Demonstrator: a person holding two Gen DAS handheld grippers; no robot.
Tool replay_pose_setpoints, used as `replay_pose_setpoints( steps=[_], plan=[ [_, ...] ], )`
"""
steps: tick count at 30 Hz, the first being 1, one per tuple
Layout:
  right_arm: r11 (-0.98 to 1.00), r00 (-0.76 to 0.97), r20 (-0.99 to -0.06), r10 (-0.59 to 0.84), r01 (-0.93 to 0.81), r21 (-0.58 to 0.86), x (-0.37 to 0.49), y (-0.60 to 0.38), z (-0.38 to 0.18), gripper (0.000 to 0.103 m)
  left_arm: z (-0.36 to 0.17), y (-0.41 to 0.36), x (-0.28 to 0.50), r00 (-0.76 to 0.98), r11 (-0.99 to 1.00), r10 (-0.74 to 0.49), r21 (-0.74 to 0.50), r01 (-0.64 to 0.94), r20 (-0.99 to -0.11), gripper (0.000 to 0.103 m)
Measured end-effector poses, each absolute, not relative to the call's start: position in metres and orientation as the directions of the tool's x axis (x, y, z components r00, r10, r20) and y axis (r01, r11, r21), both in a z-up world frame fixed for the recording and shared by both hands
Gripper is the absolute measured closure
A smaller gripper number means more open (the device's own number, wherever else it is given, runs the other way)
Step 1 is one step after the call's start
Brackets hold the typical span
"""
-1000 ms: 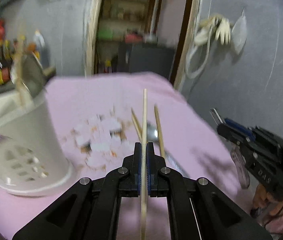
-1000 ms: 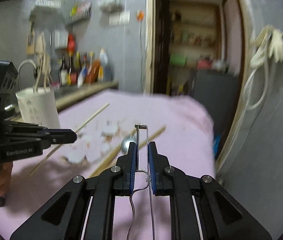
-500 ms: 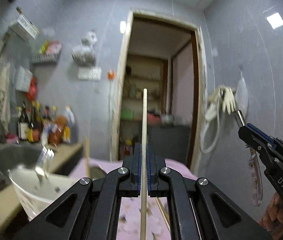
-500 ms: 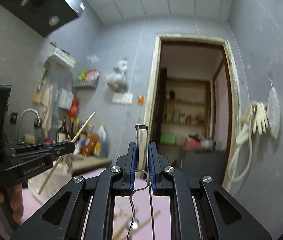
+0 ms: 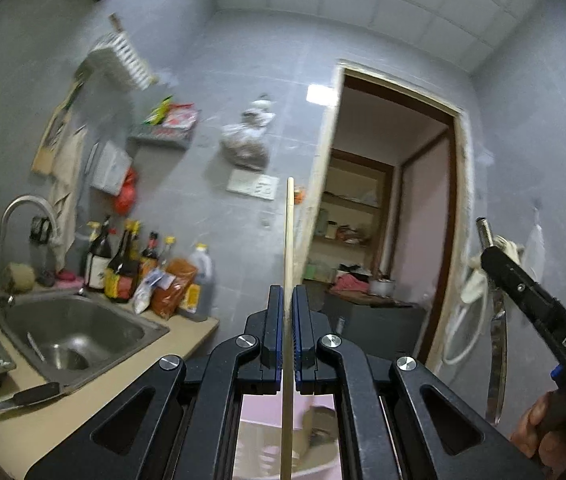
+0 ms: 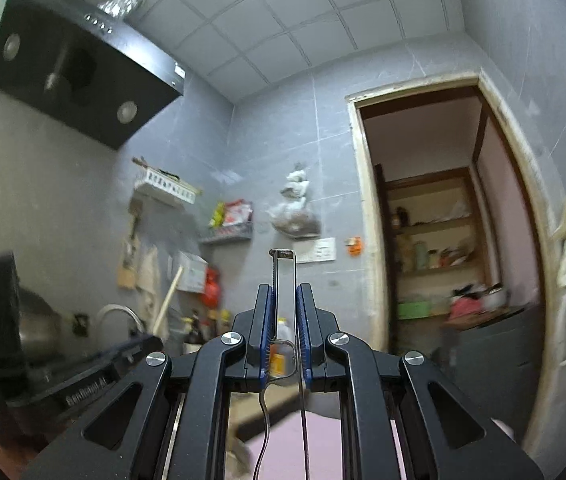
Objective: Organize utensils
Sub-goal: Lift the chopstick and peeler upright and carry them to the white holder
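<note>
- Fingers [image 5: 300, 320] of the left gripper [image 5: 287, 312] are clamping a wooden chopstick [image 5: 289, 240]; the right gripper [image 6: 285, 312] is pinching a wire-framed utensil [image 6: 283, 280].
- Step: both are being carried aloft; next, lowering into a holder, likely.
- Axis: each is pointing forward-upward, along the fingers.

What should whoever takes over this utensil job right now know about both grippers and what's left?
Left gripper: shut on a wooden chopstick, raised, pointing at the wall.
Right gripper: shut on a metal peeler, also raised.
White holder: barely visible below the left gripper, over the pink cloth.
Done: both utensils picked up.
Left: drop each into the holder; other utensils are out of view.
</note>
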State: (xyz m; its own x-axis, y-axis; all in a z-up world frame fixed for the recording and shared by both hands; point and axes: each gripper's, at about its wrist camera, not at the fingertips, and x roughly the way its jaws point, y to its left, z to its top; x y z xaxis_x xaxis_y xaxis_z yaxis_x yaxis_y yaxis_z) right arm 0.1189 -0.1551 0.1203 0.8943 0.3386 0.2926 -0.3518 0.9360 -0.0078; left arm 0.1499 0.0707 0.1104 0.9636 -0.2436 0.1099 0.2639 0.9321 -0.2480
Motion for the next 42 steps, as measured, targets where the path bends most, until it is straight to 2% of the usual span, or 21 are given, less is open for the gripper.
replay_pose_setpoints(
  steps=[7,13,21,33,42],
  plan=[
    [0.890,0.857,0.314,0.409,-0.450,0.070,0.152,-0.123,0.118,0.093,0.100,0.118,0.182,0.980,0.903,-0.167,-0.382,0.196,0.107,0.100],
    [0.872,0.865,0.284,0.413,-0.466,0.150,0.178,-0.109,0.107,0.093,0.085,0.143,0.208,0.986,0.864,-0.154,-0.475,0.166,0.066,0.100],
    [0.866,0.875,0.234,0.423,-0.467,0.179,0.200,-0.101,0.082,0.093,0.064,0.128,0.207,0.992,0.897,-0.102,-0.424,0.125,0.076,0.100],
    [0.884,0.893,0.185,0.411,-0.440,0.160,0.209,-0.091,0.063,0.093,0.050,0.120,0.212,0.992,0.903,-0.116,-0.412,0.123,0.043,0.100],
    [0.887,0.891,0.151,0.428,-0.446,0.118,0.208,-0.089,0.054,0.092,0.047,0.100,0.206,0.988,0.944,-0.151,-0.298,0.140,-0.013,0.100]
  ],
)
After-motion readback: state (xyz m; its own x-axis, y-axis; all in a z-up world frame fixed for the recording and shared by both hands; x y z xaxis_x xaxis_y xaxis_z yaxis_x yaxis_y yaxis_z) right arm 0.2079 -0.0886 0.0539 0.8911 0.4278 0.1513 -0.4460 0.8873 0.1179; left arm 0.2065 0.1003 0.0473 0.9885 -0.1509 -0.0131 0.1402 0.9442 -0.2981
